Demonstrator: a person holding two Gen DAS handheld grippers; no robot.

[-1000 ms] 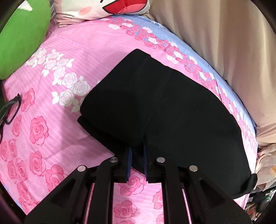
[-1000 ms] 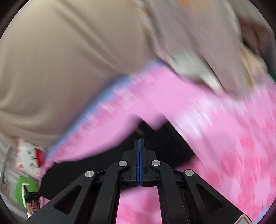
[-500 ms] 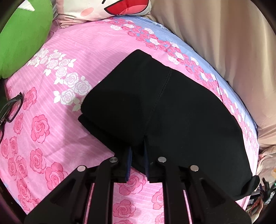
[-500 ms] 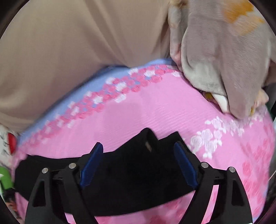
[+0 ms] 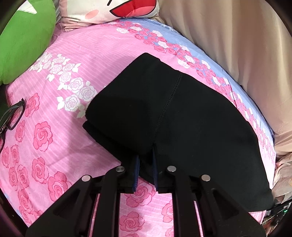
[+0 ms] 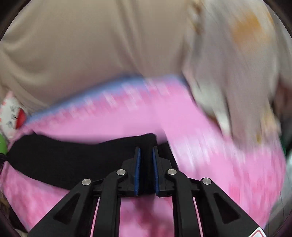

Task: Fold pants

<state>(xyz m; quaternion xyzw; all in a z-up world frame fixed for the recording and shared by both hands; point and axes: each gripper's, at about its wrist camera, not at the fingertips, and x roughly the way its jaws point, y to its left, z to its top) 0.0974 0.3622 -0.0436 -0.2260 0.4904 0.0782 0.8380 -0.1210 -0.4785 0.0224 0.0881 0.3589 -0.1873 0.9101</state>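
The black pants (image 5: 182,124) lie folded on the pink rose-print bed sheet (image 5: 87,51), one layer doubled over at the left end. My left gripper (image 5: 145,160) is shut on the near edge of the pants, by the stitched seam. In the right wrist view, which is blurred by motion, the pants (image 6: 69,158) stretch away to the left. My right gripper (image 6: 146,156) is closed on their right end, with black cloth between the blue pads.
A green cushion (image 5: 23,36) and a cartoon-face pillow (image 5: 113,9) sit at the head of the bed. Black glasses (image 5: 11,116) lie at the left edge. A beige curtain (image 5: 237,45) hangs behind. A grey bundle of cloth (image 6: 237,73) lies right of the right gripper.
My right gripper was shut, opened wide over the pants' end half a second ago, and has now closed on it. The left gripper kept its hold and barely moved.
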